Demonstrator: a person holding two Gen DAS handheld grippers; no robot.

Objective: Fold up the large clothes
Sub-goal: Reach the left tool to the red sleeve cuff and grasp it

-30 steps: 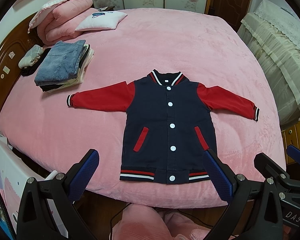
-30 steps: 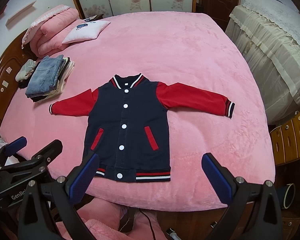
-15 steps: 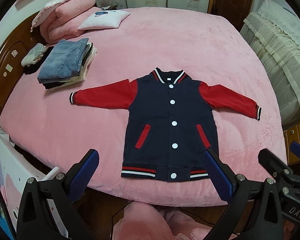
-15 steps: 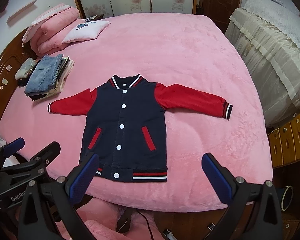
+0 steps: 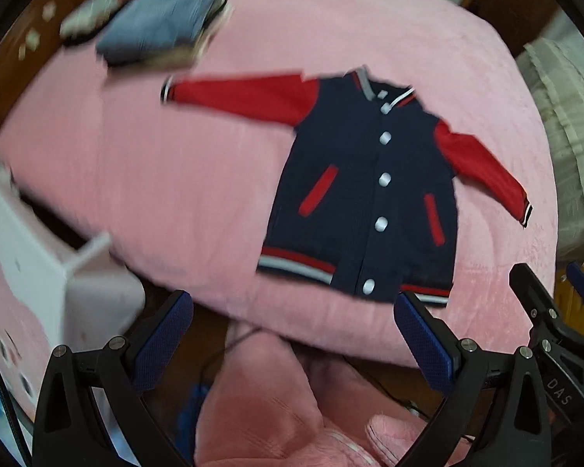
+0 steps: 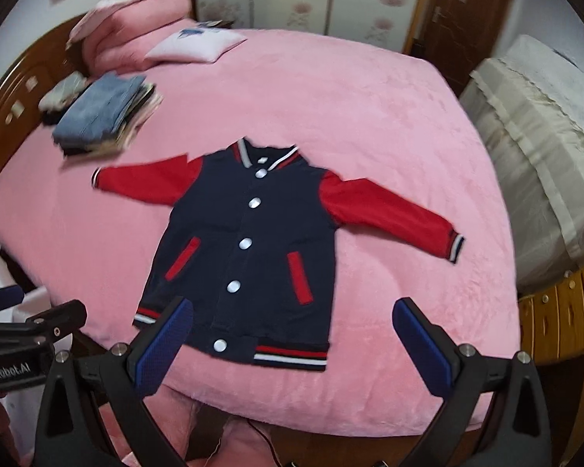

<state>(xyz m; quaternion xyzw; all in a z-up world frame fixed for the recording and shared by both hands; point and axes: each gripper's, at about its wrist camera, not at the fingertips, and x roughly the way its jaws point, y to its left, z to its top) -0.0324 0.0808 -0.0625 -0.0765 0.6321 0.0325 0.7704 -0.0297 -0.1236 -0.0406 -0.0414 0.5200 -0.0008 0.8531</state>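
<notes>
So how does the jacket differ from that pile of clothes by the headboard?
The jacket lies spread flat in one layer with its sleeves out; the pile of clothes is folded and stacked. The jacket is navy with red sleeves, while the pile is topped with pale blue denim. Both rest on the pink bed, untouched.

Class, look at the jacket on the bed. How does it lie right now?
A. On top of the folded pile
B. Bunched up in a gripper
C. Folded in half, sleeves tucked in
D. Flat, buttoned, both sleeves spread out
D: the jacket lies flat on the bed, buttons closed, red sleeves out to both sides, apart from the folded pile; both grippers are open and hold nothing.
</notes>
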